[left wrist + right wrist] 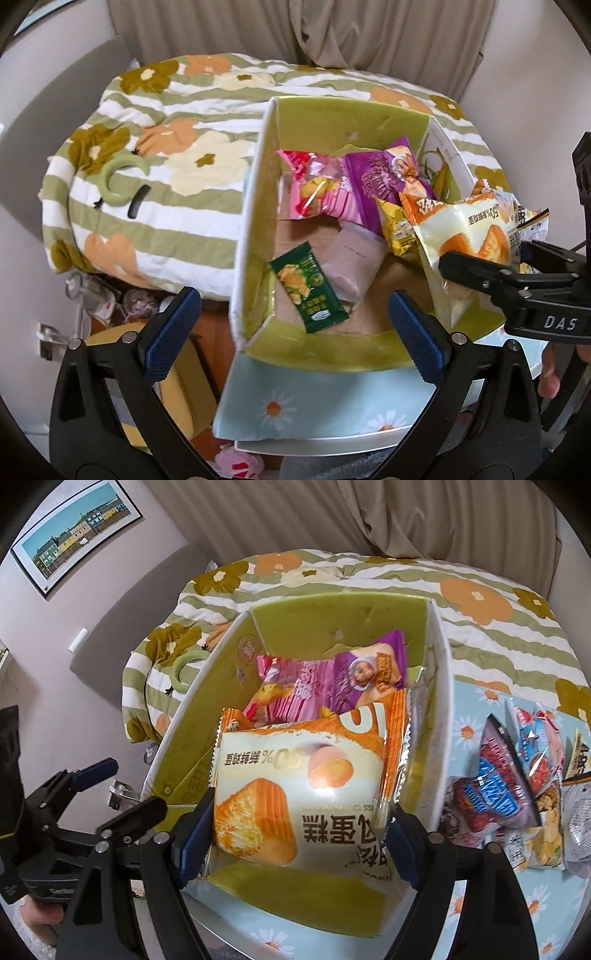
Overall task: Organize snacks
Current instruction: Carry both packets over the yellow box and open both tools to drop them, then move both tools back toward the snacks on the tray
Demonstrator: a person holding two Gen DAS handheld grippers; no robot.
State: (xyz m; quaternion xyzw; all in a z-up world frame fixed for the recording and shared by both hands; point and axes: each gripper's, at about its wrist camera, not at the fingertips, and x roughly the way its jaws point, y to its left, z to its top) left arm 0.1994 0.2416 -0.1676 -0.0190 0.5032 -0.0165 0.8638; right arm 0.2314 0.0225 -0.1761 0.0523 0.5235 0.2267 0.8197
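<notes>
An open box [255, 206] with a green lining stands on a daisy-print table; it also shows in the right wrist view [295, 901]. Inside lie a pink packet [317, 188], a purple packet [376, 177], a green packet [308, 288] and a pale pouch [352, 258]. My right gripper [299, 834] is shut on an orange-and-white cake packet [295, 786] and holds it over the box; the packet also shows in the left wrist view [476, 225]. My left gripper [291, 332] is open and empty at the box's near left corner.
Several loose snack packets [517, 794] lie on the table to the right of the box. A bed with a flowered quilt [166, 155] lies behind and left of the box. Clutter and a yellow object [177, 387] sit below the table's left edge.
</notes>
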